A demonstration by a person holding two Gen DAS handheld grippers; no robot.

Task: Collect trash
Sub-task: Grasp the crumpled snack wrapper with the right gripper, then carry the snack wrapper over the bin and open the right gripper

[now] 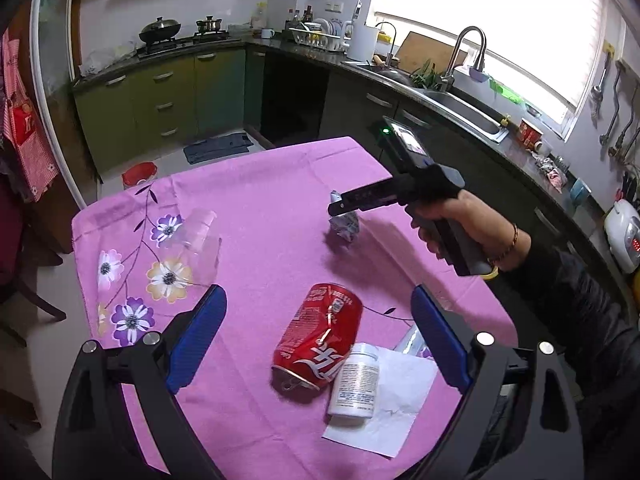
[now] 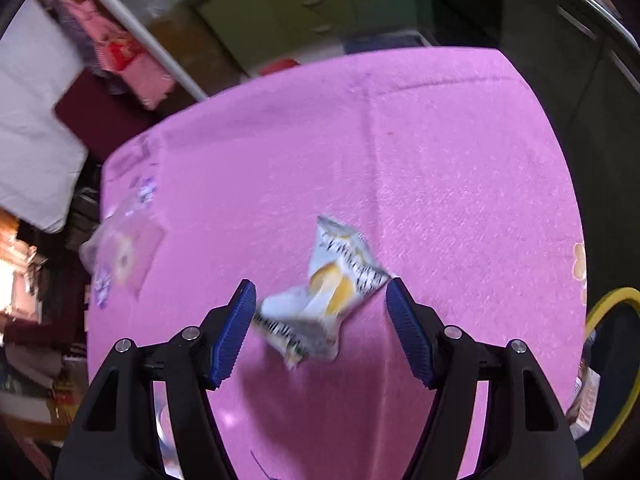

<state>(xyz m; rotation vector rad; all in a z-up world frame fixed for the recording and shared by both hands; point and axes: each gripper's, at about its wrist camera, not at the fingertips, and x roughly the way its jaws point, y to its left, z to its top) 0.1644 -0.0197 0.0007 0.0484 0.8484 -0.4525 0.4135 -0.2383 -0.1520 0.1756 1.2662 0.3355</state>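
A crumpled white and yellow snack wrapper point(image 2: 324, 296) lies on the pink tablecloth point(image 2: 440, 168), between the open blue pads of my right gripper point(image 2: 320, 312); the jaws stand apart on either side of it. In the left wrist view the right gripper point(image 1: 340, 206) hovers over the same wrapper point(image 1: 344, 228). My left gripper point(image 1: 318, 324) is open and empty above a crushed red cola can point(image 1: 320, 340). A white pill bottle point(image 1: 356, 380) lies next to the can on a white paper point(image 1: 392, 412). A clear plastic cup point(image 1: 196, 240) lies on its side at the table's left.
A silvery wrapper point(image 1: 410, 340) peeks out by the right pad. A red bin point(image 1: 139, 174) stands on the floor beyond the table. A yellow-rimmed bin point(image 2: 612, 368) sits beside the table's right edge. Kitchen counter and sink point(image 1: 460, 108) run along the right.
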